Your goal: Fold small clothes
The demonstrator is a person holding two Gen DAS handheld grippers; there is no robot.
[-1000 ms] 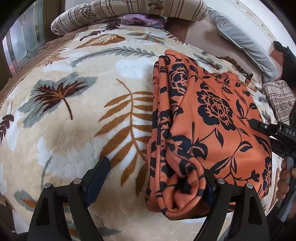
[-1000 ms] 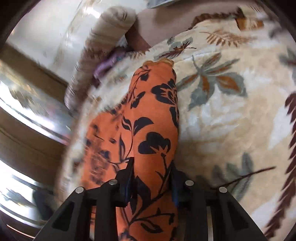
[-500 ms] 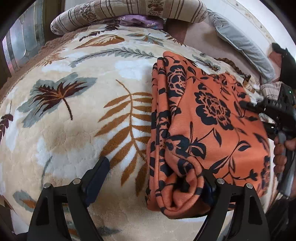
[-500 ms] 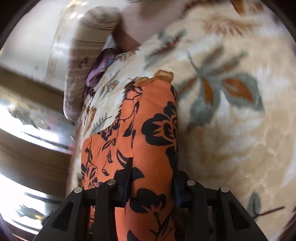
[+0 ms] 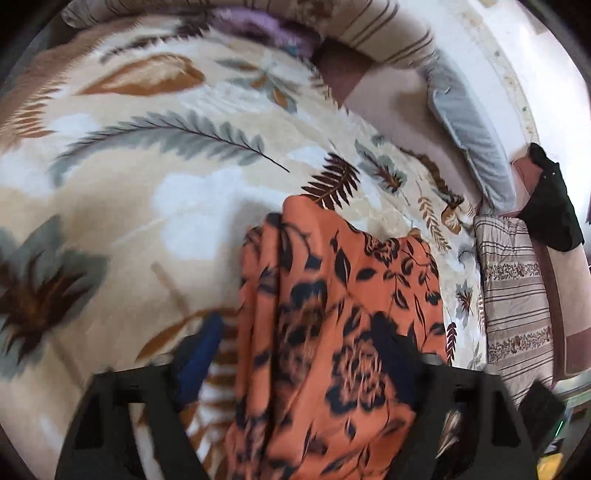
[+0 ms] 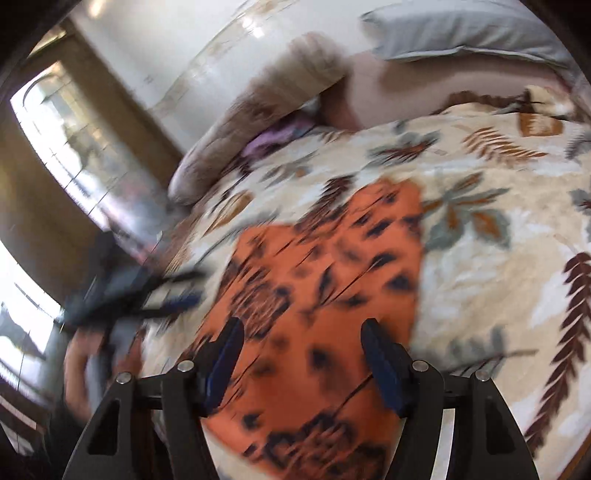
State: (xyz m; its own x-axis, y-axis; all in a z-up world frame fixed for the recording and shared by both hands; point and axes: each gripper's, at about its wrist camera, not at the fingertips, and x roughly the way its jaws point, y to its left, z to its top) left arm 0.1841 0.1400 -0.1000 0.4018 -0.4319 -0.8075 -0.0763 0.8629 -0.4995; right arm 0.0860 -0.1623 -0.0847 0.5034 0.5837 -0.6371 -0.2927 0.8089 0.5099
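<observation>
An orange garment with a black flower print [image 5: 332, 314] lies folded on the leaf-patterned blanket [image 5: 147, 184]. It also shows in the right wrist view [image 6: 325, 280], flat on the blanket. My left gripper [image 5: 295, 358] is open, its fingers spread wide over the garment's near end. My right gripper [image 6: 301, 354] is open above the garment, holding nothing. The left gripper also shows blurred at the left of the right wrist view [image 6: 140, 291]. Both views are motion-blurred.
Striped pillows [image 5: 369, 29] and a grey pillow [image 5: 469, 125] lie along the bed's far side. A striped folded cloth [image 5: 513, 295] and a black item [image 5: 550, 195] are at the right. A window [image 6: 66, 140] is at the left.
My right gripper has opened and let go of the garment, which now lies flat. My left gripper has moved forward over the garment. Both cameras have moved fast.
</observation>
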